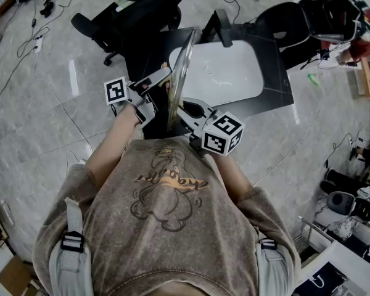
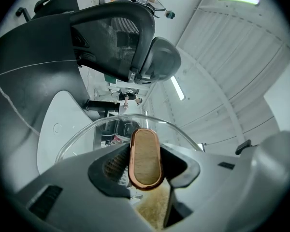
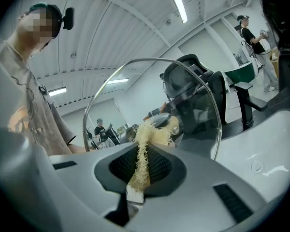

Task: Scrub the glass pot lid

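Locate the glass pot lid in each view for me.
Head view: round glass pot lid, upright and edge-on, upper centre.
Left gripper view: lid fills lower centre, knob nearest.
Right gripper view: lid face-on, centre, behind straw-coloured fibre scrubber.
Shared landmark: white basin.

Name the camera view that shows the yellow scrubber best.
The right gripper view: the yellow scrubber sits pinched in the right claw, in front of the glass lid. The left gripper view shows only what looks like a patch of it through the glass, below the knob. The head view hides it behind the edge-on lid.
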`<state>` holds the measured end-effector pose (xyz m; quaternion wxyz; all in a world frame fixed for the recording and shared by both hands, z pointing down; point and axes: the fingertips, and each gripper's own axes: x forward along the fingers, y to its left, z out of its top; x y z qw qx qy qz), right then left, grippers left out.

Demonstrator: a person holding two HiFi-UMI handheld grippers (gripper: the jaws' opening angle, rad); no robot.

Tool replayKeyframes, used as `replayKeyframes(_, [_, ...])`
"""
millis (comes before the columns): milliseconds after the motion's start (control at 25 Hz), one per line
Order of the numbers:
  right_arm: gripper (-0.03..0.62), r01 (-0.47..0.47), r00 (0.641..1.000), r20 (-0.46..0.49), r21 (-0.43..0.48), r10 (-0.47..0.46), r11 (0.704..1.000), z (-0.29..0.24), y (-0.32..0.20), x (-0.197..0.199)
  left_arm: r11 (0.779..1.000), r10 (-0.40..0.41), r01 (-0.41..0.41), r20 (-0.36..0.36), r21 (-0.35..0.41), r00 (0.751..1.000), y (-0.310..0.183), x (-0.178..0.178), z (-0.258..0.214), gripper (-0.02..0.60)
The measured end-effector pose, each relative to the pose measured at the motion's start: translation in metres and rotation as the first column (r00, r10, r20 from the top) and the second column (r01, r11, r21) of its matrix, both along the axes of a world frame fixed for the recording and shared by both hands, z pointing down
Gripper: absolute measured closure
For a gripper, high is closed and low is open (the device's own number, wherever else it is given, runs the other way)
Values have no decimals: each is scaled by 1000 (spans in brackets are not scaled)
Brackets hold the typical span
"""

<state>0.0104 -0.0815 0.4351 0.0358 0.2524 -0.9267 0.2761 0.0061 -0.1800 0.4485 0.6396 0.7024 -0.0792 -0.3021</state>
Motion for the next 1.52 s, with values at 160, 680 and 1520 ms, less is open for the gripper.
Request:
replayKeyframes(160, [554, -7, 1000, 17, 22, 7, 1000, -13, -9, -1, 1000, 2, -2, 3, -2, 1000, -4, -2, 4, 403])
replayKeyframes(680, [554, -124, 988, 102, 81, 116, 989, -62, -50, 12, 1000, 18, -18, 2, -24, 1000, -1, 2, 8, 403])
replayKeyframes(1520, [554, -249, 968, 40, 94, 246, 964, -36, -113, 28, 997, 54, -57, -63, -53, 997, 3, 8, 4, 403])
